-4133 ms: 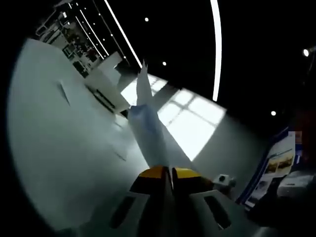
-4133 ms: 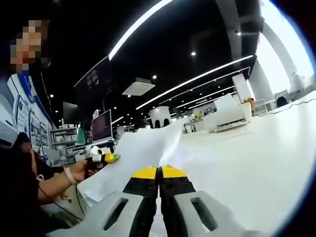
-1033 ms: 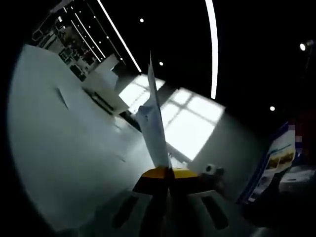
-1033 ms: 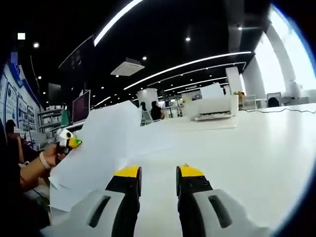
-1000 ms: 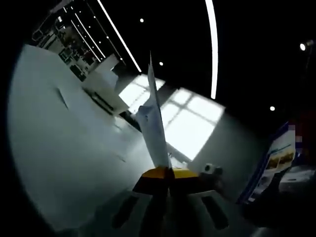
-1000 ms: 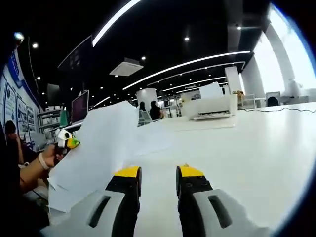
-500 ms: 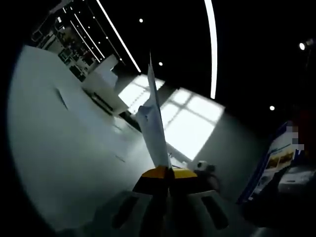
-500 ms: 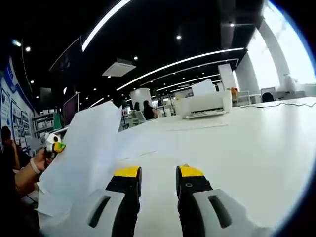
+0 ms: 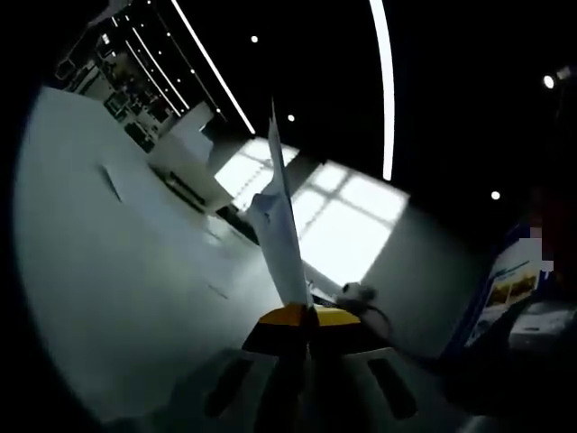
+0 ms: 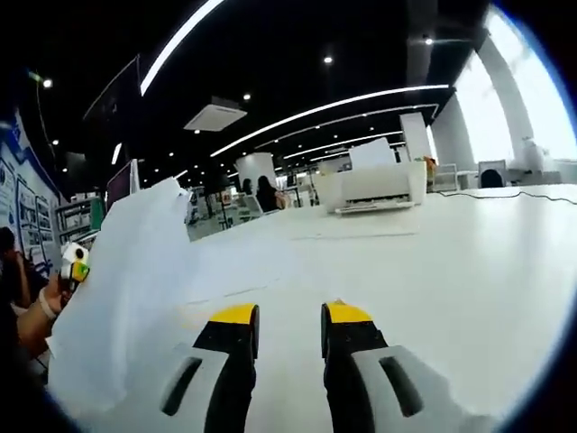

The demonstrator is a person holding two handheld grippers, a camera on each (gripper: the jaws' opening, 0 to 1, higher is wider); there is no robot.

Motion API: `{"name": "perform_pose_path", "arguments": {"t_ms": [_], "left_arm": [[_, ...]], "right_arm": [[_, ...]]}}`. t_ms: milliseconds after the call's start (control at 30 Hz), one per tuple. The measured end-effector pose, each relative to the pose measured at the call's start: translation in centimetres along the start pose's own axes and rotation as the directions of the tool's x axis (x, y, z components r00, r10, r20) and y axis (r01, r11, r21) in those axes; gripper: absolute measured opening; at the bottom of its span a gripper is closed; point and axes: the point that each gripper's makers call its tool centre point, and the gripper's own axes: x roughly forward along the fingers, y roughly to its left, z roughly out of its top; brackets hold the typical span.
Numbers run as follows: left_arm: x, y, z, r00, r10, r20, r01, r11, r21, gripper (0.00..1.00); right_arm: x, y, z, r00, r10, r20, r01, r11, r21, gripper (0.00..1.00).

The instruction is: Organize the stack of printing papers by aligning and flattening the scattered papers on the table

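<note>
Left tongs: yellow tips pressed together on the lower edge of the white printing papers, which stand edge-on above them.
Right tongs: yellow tips parted, nothing between them, over the bare white desk.
Papers: in the right gripper view, a raised sheaf at the left, lifted off the desk, the left tongs at its far edge in a person's hand.
Desk far end: a white printer.

Matt white papers above a smooth, faintly glossy table.
</note>
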Motion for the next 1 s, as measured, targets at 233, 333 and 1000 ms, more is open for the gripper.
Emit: {"name": "perform_pose_path", "arguments": {"t_ms": [233,333,1000], "left_arm": [[0.0,0.0,0.0,1.0,-0.002,0.0,0.002,1.0,0.001,0.06],[0.0,-0.1,0.0,1.0,-0.001,0.0,0.001,1.0,0.001,0.06],[0.0,0.2,0.1,1.0,-0.003,-0.001,0.003,1.0,-0.001,0.06]], "right_arm": [[3.1,-1.3,0.0,1.0,-0.018,-0.026,0.017,1.0,-0.018,0.23],[4.2,-1.6,0.1,0.999,-0.018,-0.033,0.017,1.0,-0.022,0.23],[12.2,-2.8,0.3,0.996,-0.032,-0.087,0.035,0.999,0.032,0.23]]}}
